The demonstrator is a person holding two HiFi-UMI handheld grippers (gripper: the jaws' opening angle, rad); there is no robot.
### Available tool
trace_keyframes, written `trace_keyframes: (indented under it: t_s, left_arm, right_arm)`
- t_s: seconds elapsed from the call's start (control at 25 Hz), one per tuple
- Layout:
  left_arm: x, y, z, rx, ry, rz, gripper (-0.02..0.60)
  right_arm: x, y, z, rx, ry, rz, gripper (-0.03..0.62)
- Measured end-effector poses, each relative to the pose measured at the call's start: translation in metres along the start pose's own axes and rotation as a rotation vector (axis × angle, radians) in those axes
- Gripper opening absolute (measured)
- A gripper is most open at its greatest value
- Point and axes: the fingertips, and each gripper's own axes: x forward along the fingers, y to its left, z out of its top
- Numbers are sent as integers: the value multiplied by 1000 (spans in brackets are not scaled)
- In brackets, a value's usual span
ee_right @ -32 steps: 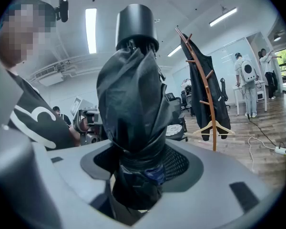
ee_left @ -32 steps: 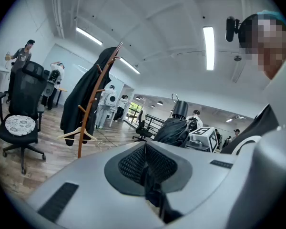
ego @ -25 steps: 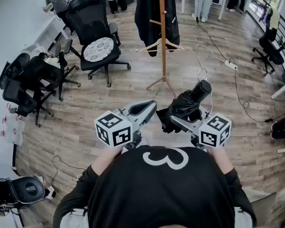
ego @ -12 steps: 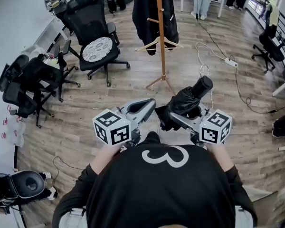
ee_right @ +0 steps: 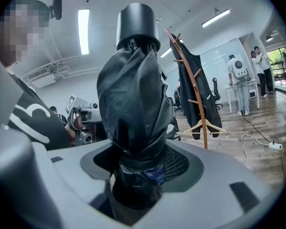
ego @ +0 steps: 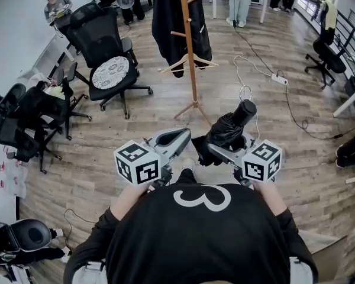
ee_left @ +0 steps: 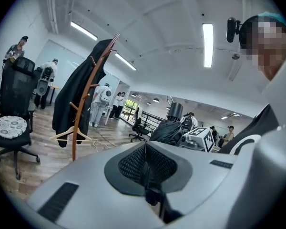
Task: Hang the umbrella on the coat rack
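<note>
Right tongs point(ee_right: 136, 178) clamped on folded black umbrella point(ego: 228, 128), held ahead of the chest, cap end angled toward coat rack point(ego: 191, 52). Left tongs point(ee_left: 145, 168) shut together, nothing between, just beside the right. Rack well apart on wood floor point(ego: 136, 138); carries dark coat point(ego: 164, 16) and wooden hanger point(ego: 180, 65).

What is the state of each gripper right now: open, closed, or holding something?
Left gripper: closed, holding nothing.
Right gripper: closed on the folded black umbrella.
</note>
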Motion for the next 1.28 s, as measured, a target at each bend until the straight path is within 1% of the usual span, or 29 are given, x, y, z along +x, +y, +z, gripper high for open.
trace_keyframes:
  t_s: [0.36,0.76,1.28]
  left_arm:
    - [35,63,20,-23,35,-22,17]
    - [87,157,50,-73,84,-40,17]
    - [128,268,89,-117,117,-62,17]
  right_arm:
    - [44,-49,17,39,10,-16,272]
    - [109,-130,46,86,32,-47,272]
    - [192,-207,83,128,63,-85,273]
